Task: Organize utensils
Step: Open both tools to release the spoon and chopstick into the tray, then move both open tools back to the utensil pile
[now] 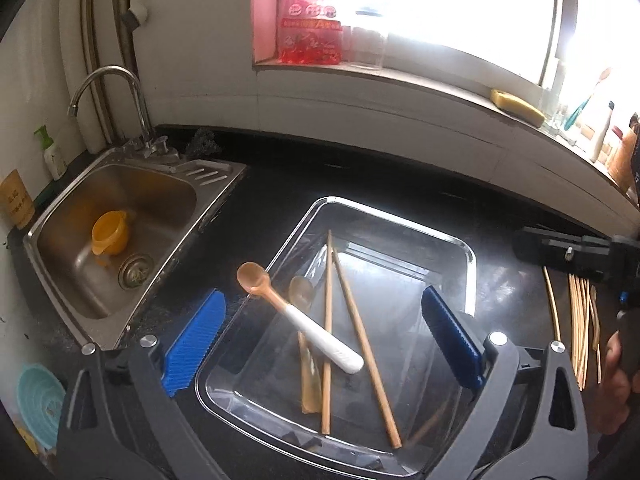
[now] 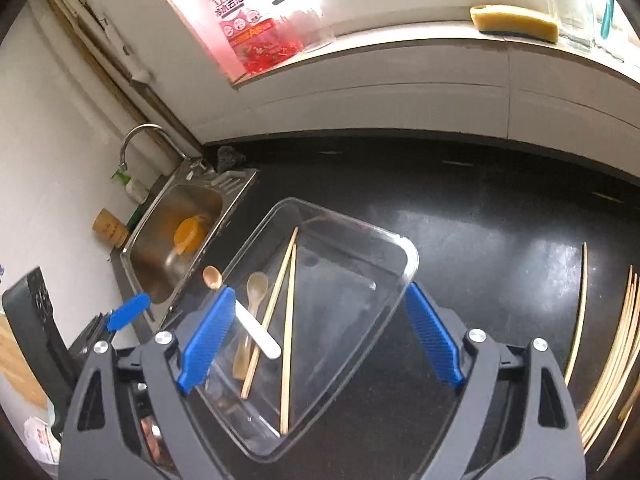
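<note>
Loose chopsticks point(image 2: 612, 360) lie on black bench point(image 2: 500, 240), right of clear tray point(image 1: 472, 264) holding two chopsticks point(image 1: 348, 320), two spoons. Light, stiff, thin, likely roll; pinch mid-length. Left gripper point(image 1: 320, 340), right gripper point(image 2: 320, 340): jaws spread wide, empty.

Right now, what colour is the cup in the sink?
Orange plastic cup; left wrist view shows it best.

My left gripper point(image 1: 320, 336) and right gripper point(image 2: 320, 334) carry ribbed blue pads on dark grey frames. The bench point(image 2: 480, 208) is glossy black. The tray point(image 1: 472, 258) is clear, the chopsticks point(image 1: 352, 320) tan, the spoon point(image 1: 296, 312) amber with a white handle. The cup point(image 1: 109, 234) in the steel-grey sink point(image 1: 60, 280) is orange.
</note>
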Tool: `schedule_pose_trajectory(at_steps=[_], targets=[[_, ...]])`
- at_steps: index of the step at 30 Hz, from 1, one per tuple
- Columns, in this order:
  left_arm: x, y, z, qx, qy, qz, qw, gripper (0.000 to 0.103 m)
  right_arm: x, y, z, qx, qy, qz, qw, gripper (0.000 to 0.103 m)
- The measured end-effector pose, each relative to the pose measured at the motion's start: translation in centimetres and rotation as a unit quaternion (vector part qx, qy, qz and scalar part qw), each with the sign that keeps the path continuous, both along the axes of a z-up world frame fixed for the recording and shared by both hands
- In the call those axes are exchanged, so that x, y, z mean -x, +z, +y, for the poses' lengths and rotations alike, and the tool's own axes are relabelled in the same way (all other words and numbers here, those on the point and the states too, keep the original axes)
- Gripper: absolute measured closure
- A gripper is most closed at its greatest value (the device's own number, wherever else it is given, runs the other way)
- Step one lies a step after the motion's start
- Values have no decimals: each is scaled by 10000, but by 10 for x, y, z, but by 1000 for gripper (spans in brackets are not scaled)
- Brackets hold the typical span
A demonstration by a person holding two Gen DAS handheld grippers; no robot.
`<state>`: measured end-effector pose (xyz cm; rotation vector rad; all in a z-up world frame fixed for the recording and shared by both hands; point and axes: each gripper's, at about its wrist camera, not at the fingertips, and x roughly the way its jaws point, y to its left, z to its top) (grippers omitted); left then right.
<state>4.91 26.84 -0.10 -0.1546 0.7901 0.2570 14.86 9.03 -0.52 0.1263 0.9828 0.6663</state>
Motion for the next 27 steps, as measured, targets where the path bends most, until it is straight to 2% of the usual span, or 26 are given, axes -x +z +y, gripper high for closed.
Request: schedule_pose_trajectory(at_steps=[5, 10, 15, 20, 27], targets=[[6, 8, -11, -3, -31, -67, 10000, 7, 14, 4, -15, 41, -40, -90, 9999, 19], [11, 15, -32, -14, -122, -126, 9998, 6, 31, 11, -51, 211, -264, -323, 9989, 19], [10, 18, -69, 0, -475, -185, 9987, 6, 52, 21, -108, 551, -712, -730, 9933, 19], [2, 18, -130, 126, -1055, -238, 9941, 6, 74, 23, -183, 883, -1330, -966, 9824, 19], [-11, 14, -211, 198, -1792, -214, 9834, 6, 96, 13, -278, 1121, -2154, -890, 9660, 19]])
